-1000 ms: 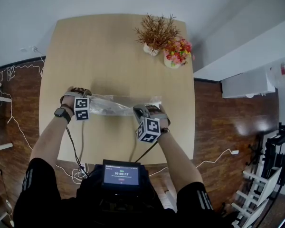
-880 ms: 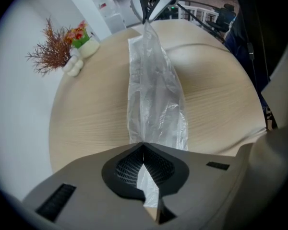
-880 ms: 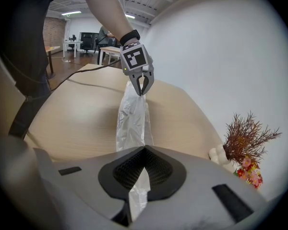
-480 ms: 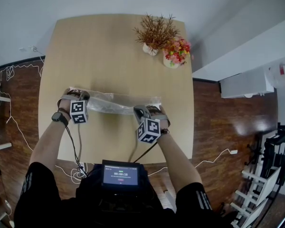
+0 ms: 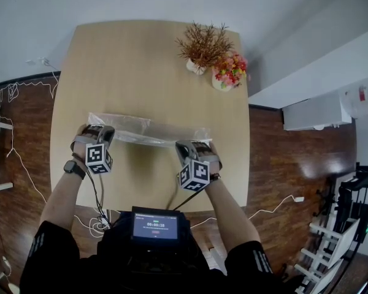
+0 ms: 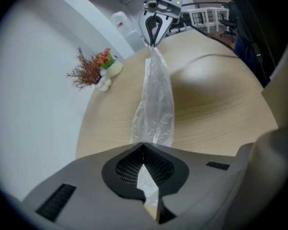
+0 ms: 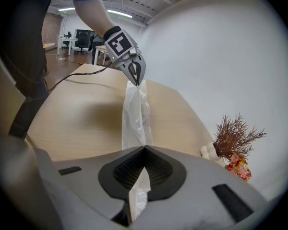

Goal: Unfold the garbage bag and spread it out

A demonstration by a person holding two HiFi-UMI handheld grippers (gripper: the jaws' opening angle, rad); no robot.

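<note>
Hanging taut: flattened garbage bag point(image 5: 148, 129)

The garbage bag point(image 5: 141, 129) stretches over the table point(image 5: 147, 60) from 9 o'clock to 4 o'clock, its ends at the left gripper point(image 5: 103, 131) and the right gripper point(image 5: 184, 146). 2 potted plants stand at the table's 1 o'clock: the branchy plant point(image 5: 202, 41), and the flower pot point(image 5: 229, 71) just beside it at its 4 o'clock. A screen point(image 5: 155, 226) sits at 6 o'clock, below the table's near edge. Cables point(image 5: 12, 94) lie on the floor at 9 o'clock.
</note>
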